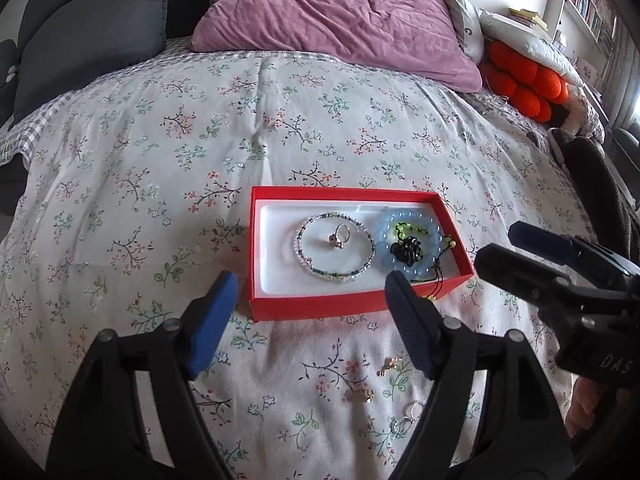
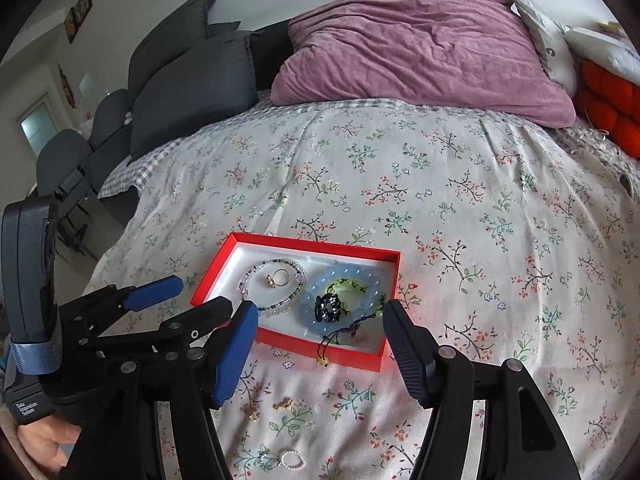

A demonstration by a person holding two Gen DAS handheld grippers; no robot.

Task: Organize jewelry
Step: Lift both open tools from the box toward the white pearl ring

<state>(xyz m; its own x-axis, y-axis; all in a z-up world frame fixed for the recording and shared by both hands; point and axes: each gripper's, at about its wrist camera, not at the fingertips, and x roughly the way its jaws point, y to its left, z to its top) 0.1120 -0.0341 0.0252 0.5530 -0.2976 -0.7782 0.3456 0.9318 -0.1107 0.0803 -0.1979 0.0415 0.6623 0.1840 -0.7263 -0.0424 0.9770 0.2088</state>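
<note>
A red box [image 1: 340, 192] [image 2: 304, 246] with a white lining lies on the floral bedspread. Inside it are a clear beaded bracelet [image 1: 340, 278] [image 2: 280, 306], a ring [image 1: 340, 236] [image 2: 280, 278], a pale blue bead bracelet [image 1: 384, 240] [image 2: 372, 284] and a black-and-green corded piece [image 1: 406, 250] [image 2: 328, 306]. Small gold pieces [image 1: 386, 366] [image 2: 284, 403] and a pearl ring [image 1: 414, 408] [image 2: 292, 460] lie loose on the bedspread in front of the box. My left gripper [image 1: 311, 280] [image 2: 202, 292] hovers open over the box's near left side. My right gripper [image 2: 320, 307] [image 1: 498, 242] hovers open over its near right side. Neither holds anything.
A purple pillow [image 1: 332, 16] [image 2: 420, 48] lies at the head of the bed, dark grey cushions [image 1: 92, 36] [image 2: 192, 80] to its left, and an orange knobbly cushion [image 1: 528, 84] to its right. A hand [image 2: 44, 440] grips the left tool.
</note>
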